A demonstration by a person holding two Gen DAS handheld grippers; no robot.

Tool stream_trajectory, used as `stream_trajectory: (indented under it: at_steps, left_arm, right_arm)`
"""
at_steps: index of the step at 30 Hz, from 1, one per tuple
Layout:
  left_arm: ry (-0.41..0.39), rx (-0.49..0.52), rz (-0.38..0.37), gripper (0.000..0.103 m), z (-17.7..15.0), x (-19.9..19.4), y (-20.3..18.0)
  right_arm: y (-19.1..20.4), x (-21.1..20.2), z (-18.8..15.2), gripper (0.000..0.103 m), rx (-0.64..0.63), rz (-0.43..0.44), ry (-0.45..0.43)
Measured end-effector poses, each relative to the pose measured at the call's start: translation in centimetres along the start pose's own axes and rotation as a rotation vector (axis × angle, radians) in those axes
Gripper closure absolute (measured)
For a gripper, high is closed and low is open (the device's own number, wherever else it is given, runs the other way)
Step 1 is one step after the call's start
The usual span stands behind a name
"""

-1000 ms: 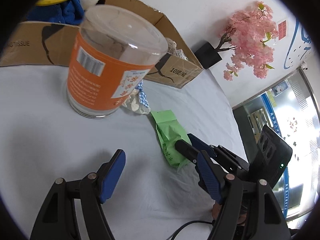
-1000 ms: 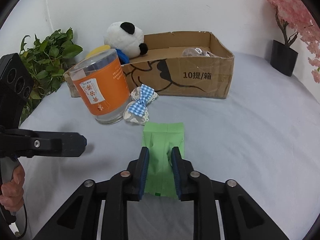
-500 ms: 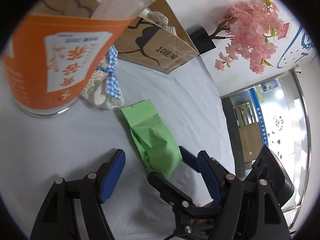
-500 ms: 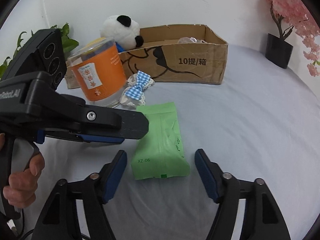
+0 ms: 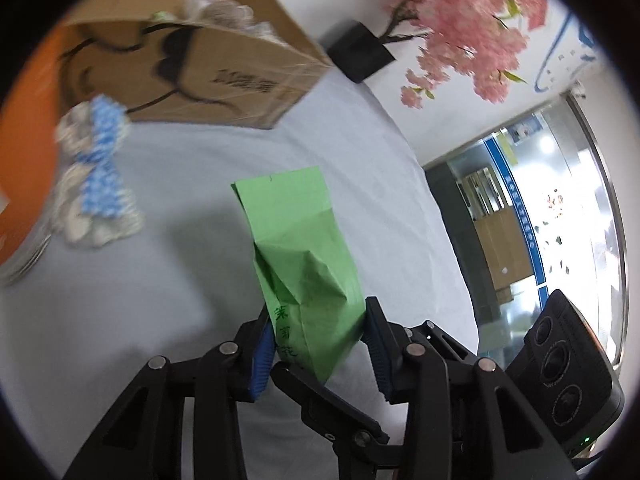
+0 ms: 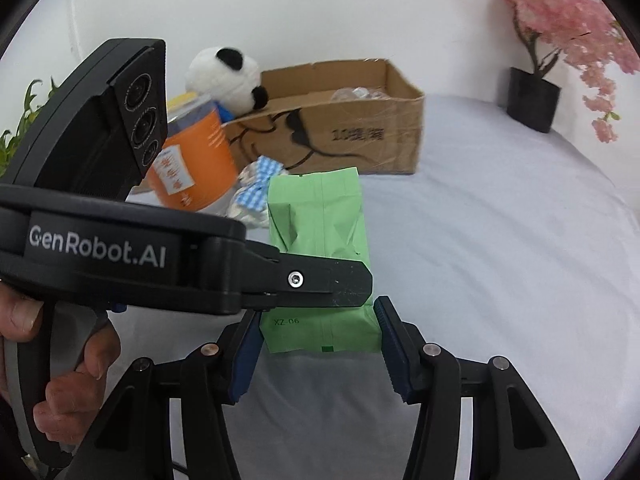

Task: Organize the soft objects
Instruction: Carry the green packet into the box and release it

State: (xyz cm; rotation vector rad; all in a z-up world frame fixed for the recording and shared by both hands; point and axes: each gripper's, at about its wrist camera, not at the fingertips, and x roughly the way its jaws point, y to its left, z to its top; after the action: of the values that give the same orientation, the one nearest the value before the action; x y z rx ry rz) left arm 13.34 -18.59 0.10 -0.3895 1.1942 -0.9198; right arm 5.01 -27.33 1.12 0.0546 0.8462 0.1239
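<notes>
In the left wrist view, the left gripper (image 5: 320, 344) is closing its jaws on the near end of the green packet (image 5: 304, 264), with both blue pads (image 5: 262, 354) touching the packet's sides; a black finger of the right gripper (image 5: 328, 408) is lying just below the packet at 6 o'clock. In the right wrist view, the right gripper (image 6: 316, 344) is narrowing its jaws around the packet's (image 6: 320, 220) near edge; its left pad (image 6: 244, 356) is sitting against the packet's left edge, while its right pad is standing just beside the right corner, and whether that pad is touching cannot be told. The left gripper's (image 6: 352, 280) black finger is crossing the packet from 9 o'clock, and a hand (image 6: 60, 392) is gripping its handle at 8 o'clock. The packet is lying on the white cloth (image 6: 500, 260), running from 6 toward 12 o'clock. Beyond it, at 11 o'clock, a blue checked bow (image 6: 256, 188) is lying beside an orange jar (image 6: 196, 164). Farther at 12 o'clock, a cardboard box (image 6: 360, 132) is standing with a plush panda (image 6: 228, 76) at its left end. At 1 o'clock, a pink blossom tree (image 6: 560, 12) is standing in a black pot (image 6: 532, 100).
</notes>
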Motion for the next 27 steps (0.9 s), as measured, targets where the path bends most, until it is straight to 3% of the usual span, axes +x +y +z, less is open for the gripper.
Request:
stream_trajectory:
  at_steps: [8,15,21,27]
  left_arm:
    - [0.025,0.117,-0.074,0.064,4.4,4.1,-4.4]
    - [-0.085,0.170,-0.110,0.064,8.7,3.2,-5.9]
    - [-0.253,0.182,-0.063,0.064,12.5,-0.9,-5.3]
    - [-0.401,0.072,0.020,0.064,15.6,-4.9,-1.9]
  right_arm:
    - [-5.0,-2.1,1.3,0.051,0.031,-0.140,-0.101]
    - [-7.3,-2.8,5.3,0.051,-0.052,-0.210,-0.224]
    - [-6.4,-1.4,10.9,0.051,-0.157,-0.174,-0.354]
    - [-4.7,2.1,17.3,0.051,-0.233,-0.051,-0.421]
